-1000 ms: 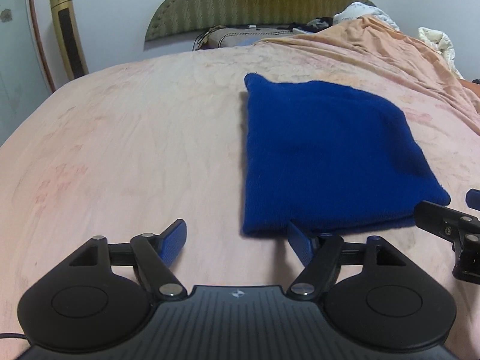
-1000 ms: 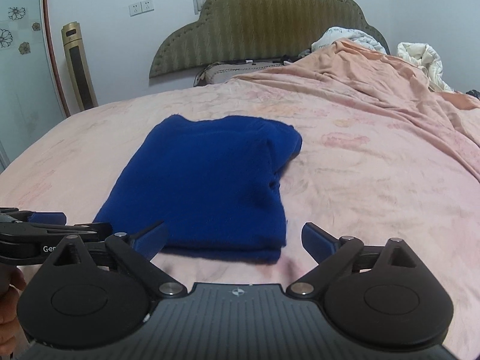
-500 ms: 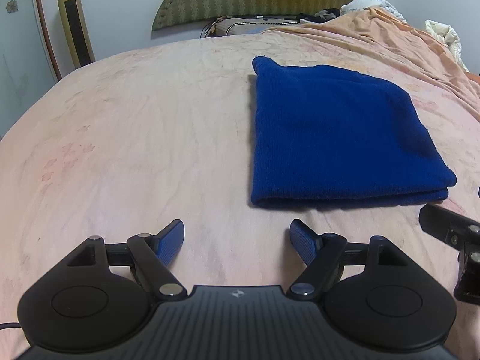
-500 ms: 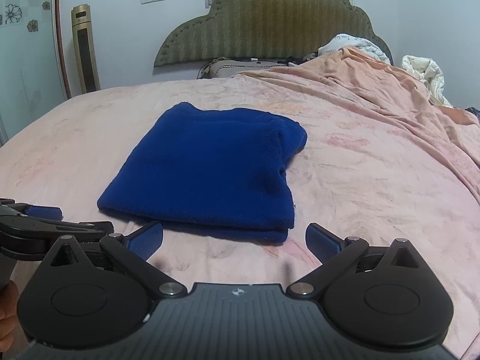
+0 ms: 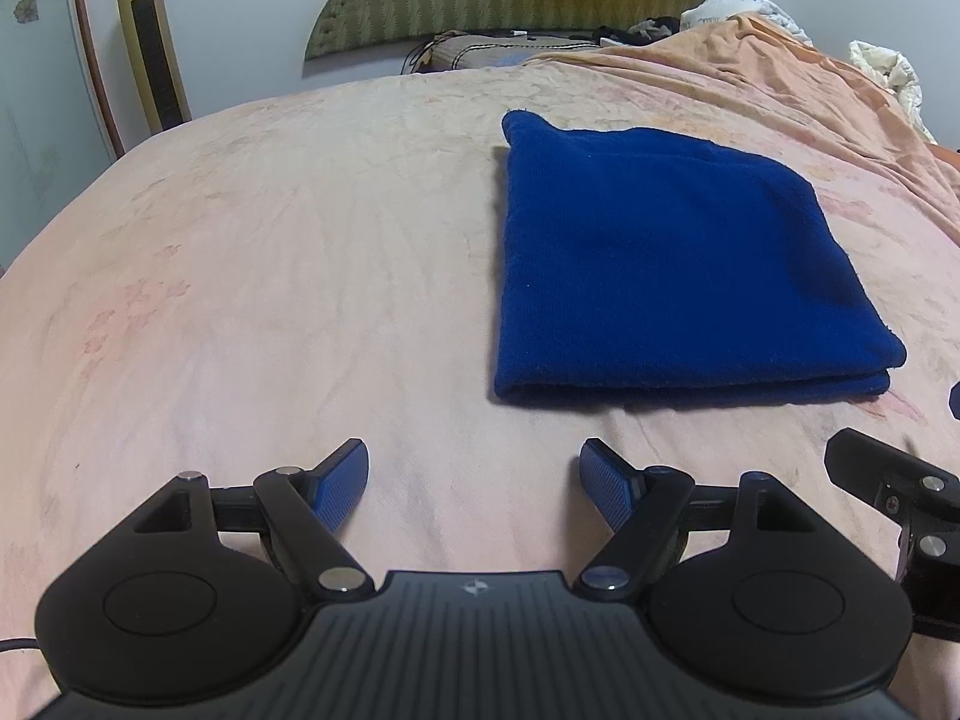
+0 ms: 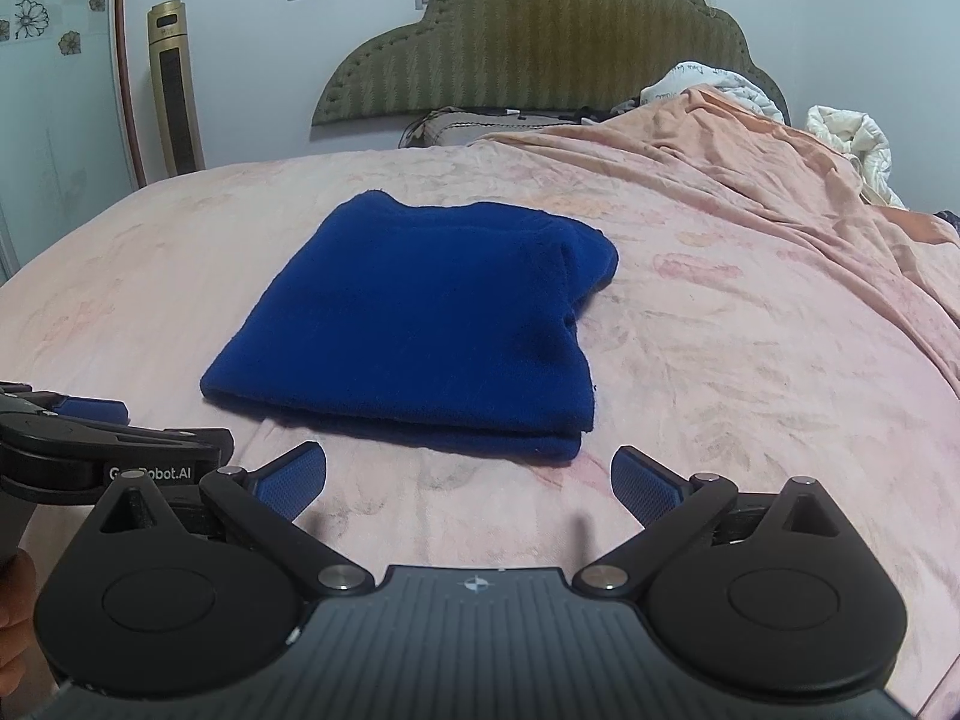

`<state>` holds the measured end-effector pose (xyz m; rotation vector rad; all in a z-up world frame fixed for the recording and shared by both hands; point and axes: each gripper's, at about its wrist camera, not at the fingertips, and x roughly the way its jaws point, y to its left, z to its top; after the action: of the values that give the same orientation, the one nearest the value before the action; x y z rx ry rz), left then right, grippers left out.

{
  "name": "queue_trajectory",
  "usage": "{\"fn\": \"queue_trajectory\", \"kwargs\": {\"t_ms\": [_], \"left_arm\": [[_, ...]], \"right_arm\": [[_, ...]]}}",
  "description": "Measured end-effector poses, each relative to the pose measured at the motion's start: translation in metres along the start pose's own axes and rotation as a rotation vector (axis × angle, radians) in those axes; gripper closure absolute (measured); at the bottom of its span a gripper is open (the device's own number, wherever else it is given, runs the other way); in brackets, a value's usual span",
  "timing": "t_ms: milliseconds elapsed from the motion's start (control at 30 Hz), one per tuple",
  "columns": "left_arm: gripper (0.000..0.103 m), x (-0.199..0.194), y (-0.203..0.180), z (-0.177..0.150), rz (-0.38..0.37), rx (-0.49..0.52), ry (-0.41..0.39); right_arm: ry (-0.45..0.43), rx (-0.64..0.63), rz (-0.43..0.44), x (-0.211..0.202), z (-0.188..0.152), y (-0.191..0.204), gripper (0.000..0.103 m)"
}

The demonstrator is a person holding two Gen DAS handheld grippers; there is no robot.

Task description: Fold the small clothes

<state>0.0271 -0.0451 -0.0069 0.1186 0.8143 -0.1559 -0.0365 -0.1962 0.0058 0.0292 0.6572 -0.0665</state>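
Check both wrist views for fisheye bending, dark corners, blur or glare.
Left wrist view: the bed bulges like a dome, the top right corner is dark, the blue garment is sharp. Right wrist view: same bulge, both top corners darkened, soft even light, no glare, faint shadows near the right gripper.

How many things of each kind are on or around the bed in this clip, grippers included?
Blue folded garment: 1
Grippers: 2, the left gripper and the right gripper, both open
Bed: 1
Headboard: 1
Tower fan: 1
White quilt: 1
Total: 7
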Motion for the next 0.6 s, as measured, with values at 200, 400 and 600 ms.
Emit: {"fn": "queue_trajectory", "kwargs": {"t_ms": [200,400,600], "left_arm": [[0.025,-0.0006,-0.0009,-0.0007,0.003,-0.001,0.0],[0.025,-0.0021,-0.0006,-0.0018,0.006,-0.005,-0.001],[0.025,-0.004,-0.0013,-0.0031,0.007,0.001,-0.004]], "right_arm": [[-0.002,0.002,0.002,-0.0014,-0.0007,-0.0019,0.001],[0.003,-0.002,0.008,-0.0011,-0.0028,-0.0015,0.001],[0.003,-0.009,0.012,-0.0029,-0.004,0.0011,0.001]]}}
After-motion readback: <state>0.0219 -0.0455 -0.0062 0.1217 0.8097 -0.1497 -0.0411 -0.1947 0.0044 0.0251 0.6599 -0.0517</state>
